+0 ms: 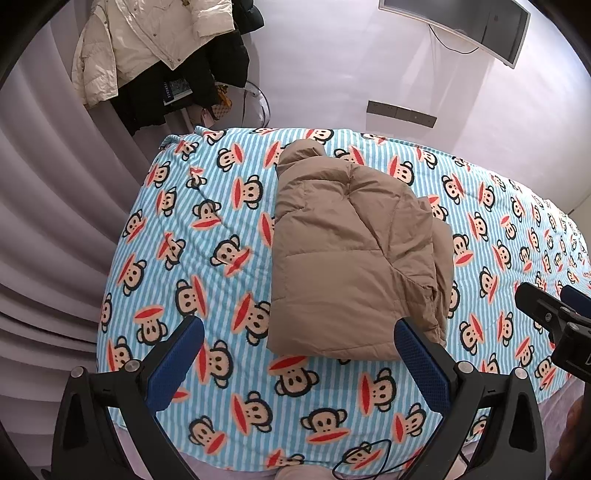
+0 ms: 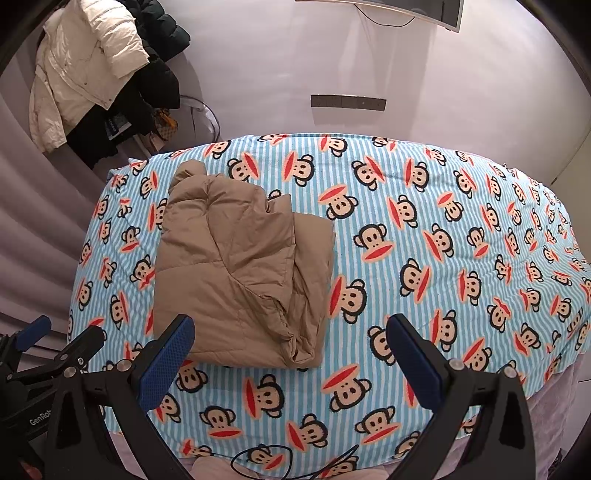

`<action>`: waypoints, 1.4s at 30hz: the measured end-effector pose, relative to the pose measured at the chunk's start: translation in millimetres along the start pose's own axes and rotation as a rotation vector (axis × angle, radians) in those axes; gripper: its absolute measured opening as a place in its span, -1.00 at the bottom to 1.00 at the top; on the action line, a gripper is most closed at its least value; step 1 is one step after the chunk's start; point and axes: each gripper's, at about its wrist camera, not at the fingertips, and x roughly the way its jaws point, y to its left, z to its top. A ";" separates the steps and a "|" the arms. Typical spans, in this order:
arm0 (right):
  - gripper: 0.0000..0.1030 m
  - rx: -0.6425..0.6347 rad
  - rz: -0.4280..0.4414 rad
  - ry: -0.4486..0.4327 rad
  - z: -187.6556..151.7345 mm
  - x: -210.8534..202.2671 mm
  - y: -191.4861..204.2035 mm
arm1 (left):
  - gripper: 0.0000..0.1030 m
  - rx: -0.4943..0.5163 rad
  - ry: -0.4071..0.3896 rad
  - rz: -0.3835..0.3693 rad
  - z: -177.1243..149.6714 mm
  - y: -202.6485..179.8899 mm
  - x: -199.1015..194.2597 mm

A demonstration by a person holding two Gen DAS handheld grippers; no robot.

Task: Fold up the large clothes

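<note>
A tan puffer jacket (image 1: 347, 251) lies folded in a thick bundle on the bed, hood end toward the far wall. It also shows in the right wrist view (image 2: 240, 266). My left gripper (image 1: 299, 339) is open and empty, held above the bed just in front of the jacket's near edge. My right gripper (image 2: 290, 339) is open and empty, to the right of the left one, near the jacket's near right corner. The right gripper also shows at the right edge of the left wrist view (image 1: 554, 314).
The bed carries a blue striped monkey-print cover (image 1: 221, 258). Grey curtains (image 1: 55, 240) hang on the left. A cream coat (image 1: 140, 40) and dark coats hang at the back left. A wall screen (image 1: 465, 22) and a socket strip (image 1: 400, 112) are on the far wall. A dark cord (image 2: 266, 458) lies at the near bed edge.
</note>
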 end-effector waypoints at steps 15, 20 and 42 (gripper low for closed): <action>1.00 -0.002 -0.001 0.001 -0.6 1.0 1.1 | 1.00 -0.003 0.003 0.003 -2.7 0.2 2.3; 1.00 0.002 0.000 0.003 -0.5 1.0 1.9 | 1.00 -0.004 0.003 0.007 -3.7 -0.5 2.5; 1.00 -0.007 0.000 0.009 -1.5 3.6 4.2 | 1.00 -0.001 0.006 0.003 -5.4 0.0 5.8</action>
